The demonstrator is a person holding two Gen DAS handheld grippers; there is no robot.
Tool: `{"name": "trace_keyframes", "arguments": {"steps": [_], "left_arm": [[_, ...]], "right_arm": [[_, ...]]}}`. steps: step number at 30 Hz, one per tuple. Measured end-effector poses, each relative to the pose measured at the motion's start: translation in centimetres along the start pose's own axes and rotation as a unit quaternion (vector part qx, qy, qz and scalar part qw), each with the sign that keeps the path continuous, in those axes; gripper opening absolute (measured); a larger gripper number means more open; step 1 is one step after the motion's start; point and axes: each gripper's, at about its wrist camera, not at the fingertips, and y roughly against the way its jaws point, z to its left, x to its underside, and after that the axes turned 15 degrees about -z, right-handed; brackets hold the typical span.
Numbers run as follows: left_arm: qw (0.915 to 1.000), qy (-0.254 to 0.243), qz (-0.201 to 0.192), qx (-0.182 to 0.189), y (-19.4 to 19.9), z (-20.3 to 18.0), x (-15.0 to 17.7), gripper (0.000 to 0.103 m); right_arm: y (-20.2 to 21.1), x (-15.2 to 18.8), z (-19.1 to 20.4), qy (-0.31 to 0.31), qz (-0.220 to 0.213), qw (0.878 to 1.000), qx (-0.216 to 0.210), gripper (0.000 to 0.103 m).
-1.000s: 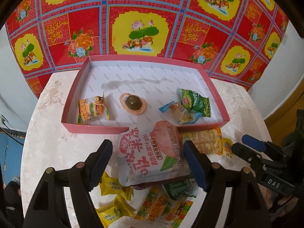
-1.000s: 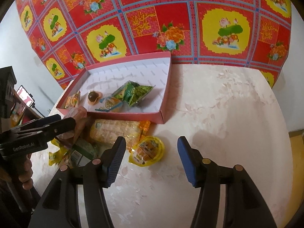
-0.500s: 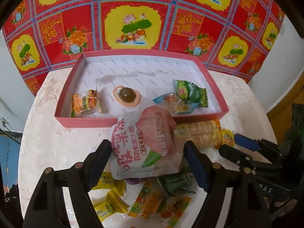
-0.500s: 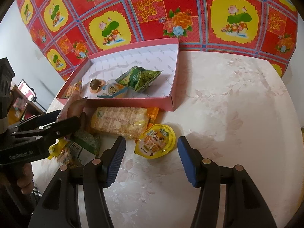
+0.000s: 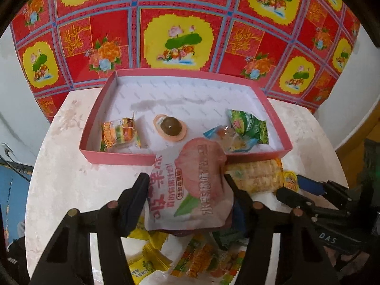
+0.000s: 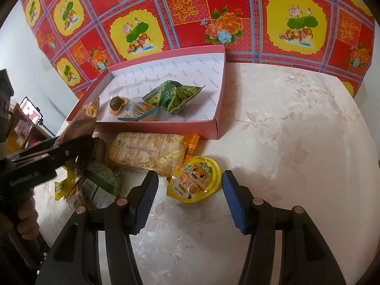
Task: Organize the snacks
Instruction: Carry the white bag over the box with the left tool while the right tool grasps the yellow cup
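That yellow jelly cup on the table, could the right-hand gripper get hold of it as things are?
Probably yes. The yellow jelly cup lies flat on the bare table, just ahead of the right gripper, whose open jaws are wider than it. Nothing lies between them; only the corn packet crowds one side.

Both grippers: black plastic frames, triangular cutouts, copper-coloured pivot pins. Right gripper (image 6: 190, 186) has ribbed blue pads (image 6: 234, 201). Left gripper (image 5: 186, 193) body carries white lettering (blurred, unreadable); right one's side reads "DAS".
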Motion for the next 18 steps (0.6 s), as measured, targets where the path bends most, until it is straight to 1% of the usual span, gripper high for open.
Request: {"name": "trace_keyframes", "arguments": {"steps": [1,3,12,18], "left_arm": [[1.0,0.003,0.001,0.004,0.0,0.1,0.0,0.065],[0.9999,0.007,0.0,0.009,0.2,0.2,0.0,0.065],[0.9994,0.013,-0.022,0.021,2.3,0.5,-0.7,0.065],[0.9988,0.01,-0.044,0.019,3.3,0.8,-1.9,0.065]], "right_arm": [[0.0,0.0,0.1,0.006,-0.001,1.0,0.006,0.054],[-0.1,0.1,0.2,0.013,-0.002,1.0,0.012,0.046],[0.3,0.2,0.0,0.011,-0.003,1.0,0.007,0.044],[1.3,-0.4,0.2,0.015,-0.015,1.0,0.007,0.044]]}}
